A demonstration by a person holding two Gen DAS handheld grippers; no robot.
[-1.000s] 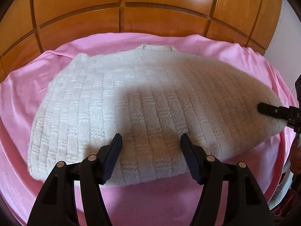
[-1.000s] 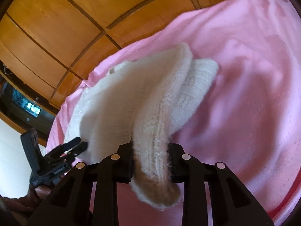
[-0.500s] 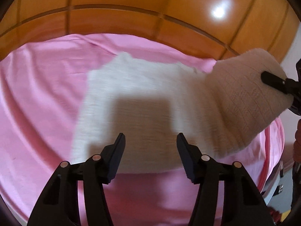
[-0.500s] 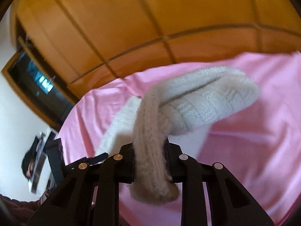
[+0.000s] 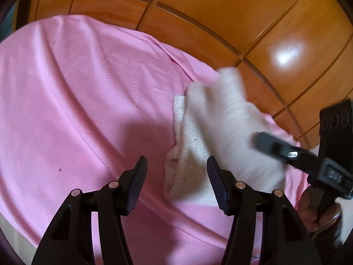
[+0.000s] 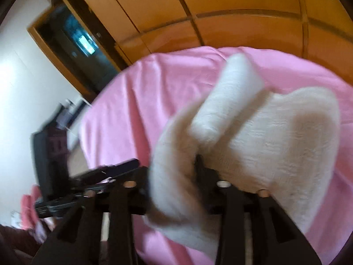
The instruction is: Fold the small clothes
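Carrying the sweater fold across

Right gripper (image 6: pixel 174 176) pinches the white sweater (image 5: pixel 222 130); left gripper (image 5: pixel 176 176) gapes empty. Lay it flat on the pink sheet (image 5: pixel 77 88), edges aligned.

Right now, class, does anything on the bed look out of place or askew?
Yes: the sweater is bunched and half lifted off the sheet, clamped in the right gripper. The left gripper is open and empty.

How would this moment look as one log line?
step: fold | right gripper: shut on white sweater, lifted | left gripper: open, empty | surface: pink sheet
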